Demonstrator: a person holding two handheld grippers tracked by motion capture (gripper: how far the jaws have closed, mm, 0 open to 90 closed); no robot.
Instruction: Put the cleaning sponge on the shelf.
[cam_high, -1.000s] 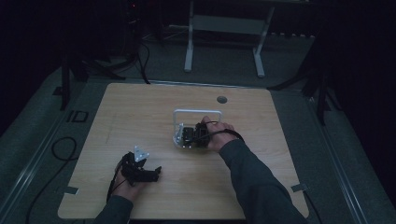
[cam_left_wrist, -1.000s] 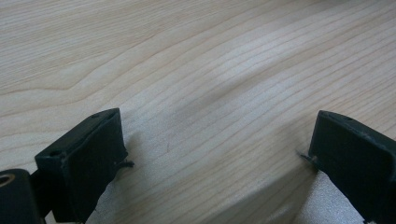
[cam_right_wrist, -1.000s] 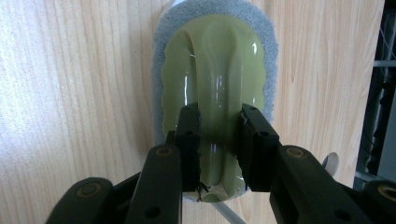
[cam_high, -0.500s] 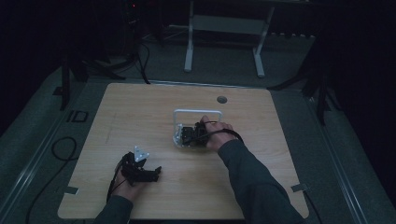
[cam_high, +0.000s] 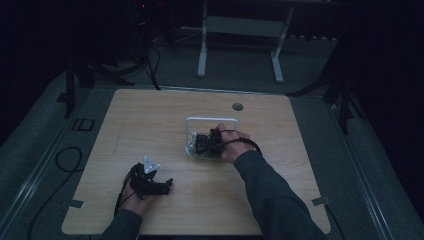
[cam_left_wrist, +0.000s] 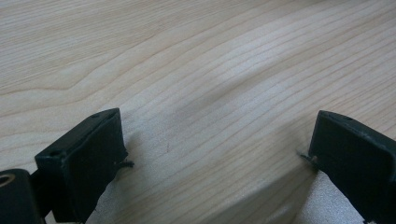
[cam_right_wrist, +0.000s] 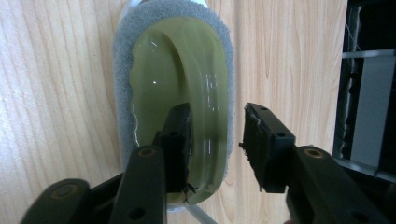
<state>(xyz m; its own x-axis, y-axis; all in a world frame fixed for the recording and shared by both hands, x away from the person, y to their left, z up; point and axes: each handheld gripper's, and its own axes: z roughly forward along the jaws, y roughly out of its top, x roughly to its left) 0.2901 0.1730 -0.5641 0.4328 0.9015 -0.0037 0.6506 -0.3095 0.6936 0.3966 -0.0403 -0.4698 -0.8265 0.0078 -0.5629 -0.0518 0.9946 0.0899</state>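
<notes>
Right gripper on the scrubber handle, left gripper parked on bare table.

Nearest us, the left gripper (cam_high: 150, 182) sits well short of the scrubber (cam_right_wrist: 173, 93) and to its left, jaws spread wide over plain wood, gripping nothing. Farther in, at table (cam_high: 150, 125) centre, the scrubber (grey pad, translucent green arched handle) lies beside a white wire frame (cam_high: 210, 120). The right gripper (cam_right_wrist: 215, 140) is spread, one jaw under the handle arch, the other outside it, not yet pinching as far as we can tell. We judge the risk: the glossy handle may slip if the jaws close off-centre, or the scrubber could snag the frame when lifted.
</notes>
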